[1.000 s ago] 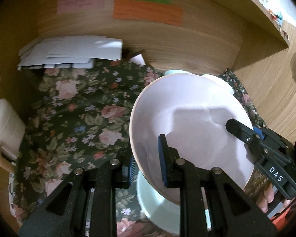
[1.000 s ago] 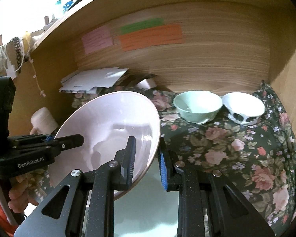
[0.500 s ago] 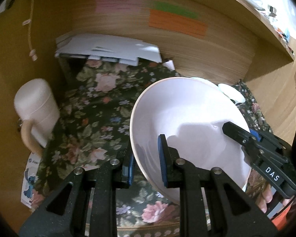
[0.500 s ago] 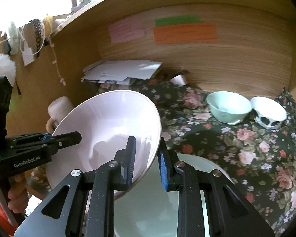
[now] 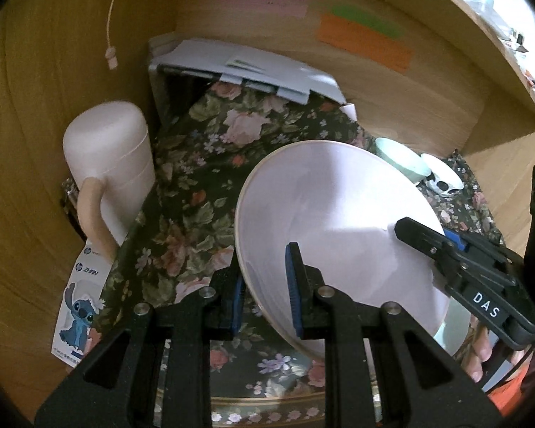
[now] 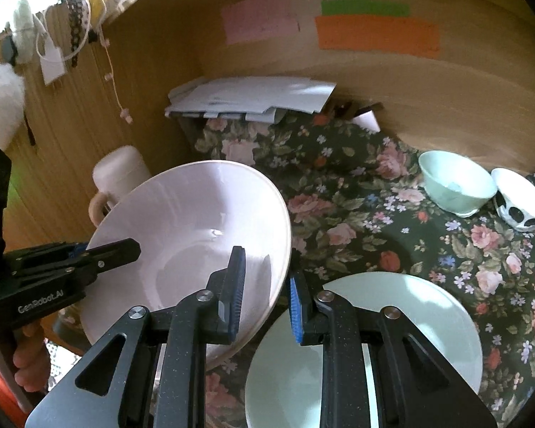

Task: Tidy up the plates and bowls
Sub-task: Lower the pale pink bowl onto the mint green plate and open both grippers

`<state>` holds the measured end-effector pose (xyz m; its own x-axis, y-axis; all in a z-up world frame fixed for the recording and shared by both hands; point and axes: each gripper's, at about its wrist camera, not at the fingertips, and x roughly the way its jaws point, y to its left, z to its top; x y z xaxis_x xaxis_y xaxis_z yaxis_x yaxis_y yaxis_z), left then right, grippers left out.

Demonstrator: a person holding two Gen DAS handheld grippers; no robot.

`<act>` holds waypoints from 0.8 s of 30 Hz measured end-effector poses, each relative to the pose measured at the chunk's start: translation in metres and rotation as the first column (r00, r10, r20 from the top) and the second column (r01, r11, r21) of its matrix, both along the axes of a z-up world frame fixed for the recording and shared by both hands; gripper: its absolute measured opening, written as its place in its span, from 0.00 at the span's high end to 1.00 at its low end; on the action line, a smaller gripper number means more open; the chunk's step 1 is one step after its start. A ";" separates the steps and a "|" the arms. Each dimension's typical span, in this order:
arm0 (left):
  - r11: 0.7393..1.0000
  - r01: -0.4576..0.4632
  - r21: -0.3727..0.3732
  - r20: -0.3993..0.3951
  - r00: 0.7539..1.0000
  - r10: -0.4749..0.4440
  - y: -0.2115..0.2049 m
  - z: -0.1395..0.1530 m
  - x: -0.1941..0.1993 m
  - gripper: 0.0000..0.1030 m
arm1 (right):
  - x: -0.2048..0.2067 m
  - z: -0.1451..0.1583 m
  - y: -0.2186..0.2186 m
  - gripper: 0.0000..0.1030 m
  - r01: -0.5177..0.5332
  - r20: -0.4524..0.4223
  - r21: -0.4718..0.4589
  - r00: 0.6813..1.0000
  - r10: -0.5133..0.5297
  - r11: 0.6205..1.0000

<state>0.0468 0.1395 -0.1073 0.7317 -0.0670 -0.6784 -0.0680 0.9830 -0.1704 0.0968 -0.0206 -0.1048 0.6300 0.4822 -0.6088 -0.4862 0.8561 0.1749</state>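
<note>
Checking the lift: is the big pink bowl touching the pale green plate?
Cannot tell. In the right wrist view the big pink bowl, clamped in both claws, overlaps the pale green plate; neither view shows contact or a gap.

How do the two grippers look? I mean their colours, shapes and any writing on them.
Both are matte black plastic with triangular cut-outs, silver screws and ribbed blue pads on the fingers. The left gripper carries white "GenRobot.AI" lettering on its body, read in the right wrist view. The right gripper bears a white "DAS" label. No sleeves or cables show.
</note>
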 end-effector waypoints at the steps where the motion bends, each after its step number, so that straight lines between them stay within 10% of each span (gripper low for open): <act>1: 1.000 -0.001 0.000 -0.001 1.000 0.001 0.002 -0.002 0.000 0.80 | 0.002 -0.002 0.002 0.81 -0.001 -0.009 -0.008 1.000 0.001 1.000; 24: 0.999 0.021 -0.038 -0.115 0.993 -0.025 0.029 -0.050 0.024 0.80 | 0.024 -0.042 0.038 0.78 -0.027 -0.133 -0.165 0.991 0.005 0.986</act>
<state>0.0703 0.1689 -0.1570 0.6469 -0.1087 -0.7548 -0.0670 0.9778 -0.1983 0.1203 0.0171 -0.1464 0.5318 0.3764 -0.7586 -0.4819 0.8711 0.0943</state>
